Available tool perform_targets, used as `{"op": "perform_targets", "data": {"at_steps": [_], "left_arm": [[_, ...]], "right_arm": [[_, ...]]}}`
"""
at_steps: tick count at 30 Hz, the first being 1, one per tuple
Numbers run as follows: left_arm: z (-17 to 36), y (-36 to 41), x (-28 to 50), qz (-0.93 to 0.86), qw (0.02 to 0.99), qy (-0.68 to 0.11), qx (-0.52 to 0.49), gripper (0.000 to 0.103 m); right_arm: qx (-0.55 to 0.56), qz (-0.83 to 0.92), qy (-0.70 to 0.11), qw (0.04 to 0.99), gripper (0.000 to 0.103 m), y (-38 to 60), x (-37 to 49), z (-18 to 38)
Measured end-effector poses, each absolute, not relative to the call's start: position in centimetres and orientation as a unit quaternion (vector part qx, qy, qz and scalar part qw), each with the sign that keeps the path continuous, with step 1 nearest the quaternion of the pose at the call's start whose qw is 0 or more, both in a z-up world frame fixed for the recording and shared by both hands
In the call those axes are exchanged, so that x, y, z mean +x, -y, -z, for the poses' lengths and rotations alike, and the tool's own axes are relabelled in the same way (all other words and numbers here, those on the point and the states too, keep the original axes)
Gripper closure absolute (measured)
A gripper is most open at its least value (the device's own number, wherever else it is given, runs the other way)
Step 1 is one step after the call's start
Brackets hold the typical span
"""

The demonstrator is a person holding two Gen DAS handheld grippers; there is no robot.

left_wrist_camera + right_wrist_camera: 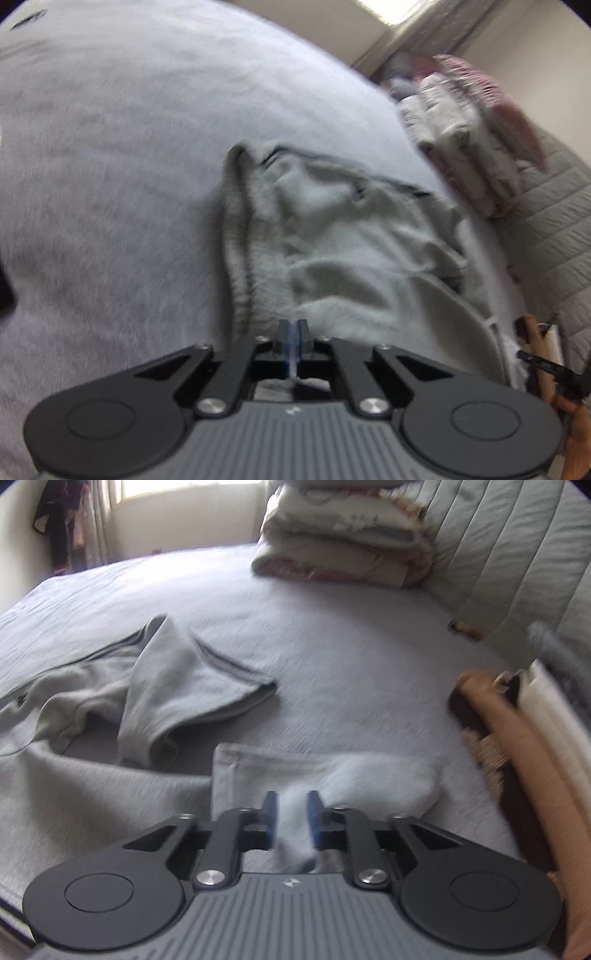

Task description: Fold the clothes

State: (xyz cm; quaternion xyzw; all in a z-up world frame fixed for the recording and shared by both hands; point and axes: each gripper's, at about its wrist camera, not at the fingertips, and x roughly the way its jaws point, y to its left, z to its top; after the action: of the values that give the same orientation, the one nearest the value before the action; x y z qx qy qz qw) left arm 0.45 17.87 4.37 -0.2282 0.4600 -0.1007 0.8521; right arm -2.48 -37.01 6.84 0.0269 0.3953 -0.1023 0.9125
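A light grey short-sleeved garment [351, 251] with dark stripes lies crumpled on the grey bedspread [110, 184]. In the left wrist view my left gripper [293, 328] rests on its ribbed near edge, the blue pads pressed together with a thin strip of the cloth between them. In the right wrist view the garment [92, 794] spreads to the left with its striped sleeve [192, 686] folded over. My right gripper [291, 812] sits over a near corner of it, and a raised ridge of the pale cloth fills the gap between the two blue pads.
Folded blankets [340, 535] are stacked at the head of the bed against a quilted headboard [509, 554]. A pile of brown and cream folded clothes [524, 760] lies at the right. A hand [576, 424] shows at the right edge of the left wrist view. A window [184, 491] lies beyond.
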Motion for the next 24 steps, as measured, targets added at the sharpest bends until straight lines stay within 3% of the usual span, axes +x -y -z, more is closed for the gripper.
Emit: {"op": "perform_targets", "data": {"at_steps": [3, 5, 10, 12, 13, 14, 15, 16, 24], "left_arm": [[-3.5, -17.9, 0.7, 0.081, 0.847, -0.474, -0.225, 0.076], [-3.2, -17.9, 0.7, 0.078, 0.844, -0.478, -0.23, 0.07], [-3.0, -16.8, 0.8, 0.093, 0.845, -0.478, -0.219, 0.041], [-2.7, -16.3, 0.9, 0.091, 0.845, -0.483, -0.211, 0.04], [-2.6, -16.2, 0.9, 0.091, 0.845, -0.484, -0.21, 0.039], [-2.6, -16.2, 0.8, 0.09, 0.845, -0.484, -0.21, 0.039], [-2.6, -16.2, 0.7, 0.09, 0.845, -0.483, -0.21, 0.04], [-2.6, -16.2, 0.7, 0.089, 0.845, -0.482, -0.211, 0.041], [-3.1, -16.6, 0.1, 0.095, 0.85, -0.463, -0.233, 0.061]], "right_arm": [[0.012, 0.098, -0.379, 0.92, 0.034, 35.9, -2.8, -7.4], [0.004, 0.09, -0.374, 0.923, 0.025, 35.1, -3.0, -7.5], [-0.03, 0.066, -0.444, 0.893, 0.025, 33.9, -1.7, -5.0], [-0.046, 0.071, -0.46, 0.884, 0.026, 33.6, -1.5, -4.2], [-0.052, 0.075, -0.459, 0.884, 0.028, 33.5, -1.5, -4.1], [-0.054, 0.082, -0.455, 0.885, 0.041, 33.6, -1.5, -4.3], [-0.053, 0.089, -0.451, 0.887, 0.061, 33.7, -1.5, -4.4], [-0.045, 0.093, -0.447, 0.889, 0.068, 33.9, -1.5, -4.7], [-0.018, 0.119, -0.378, 0.918, 0.094, 34.7, -2.2, -7.1]]}}
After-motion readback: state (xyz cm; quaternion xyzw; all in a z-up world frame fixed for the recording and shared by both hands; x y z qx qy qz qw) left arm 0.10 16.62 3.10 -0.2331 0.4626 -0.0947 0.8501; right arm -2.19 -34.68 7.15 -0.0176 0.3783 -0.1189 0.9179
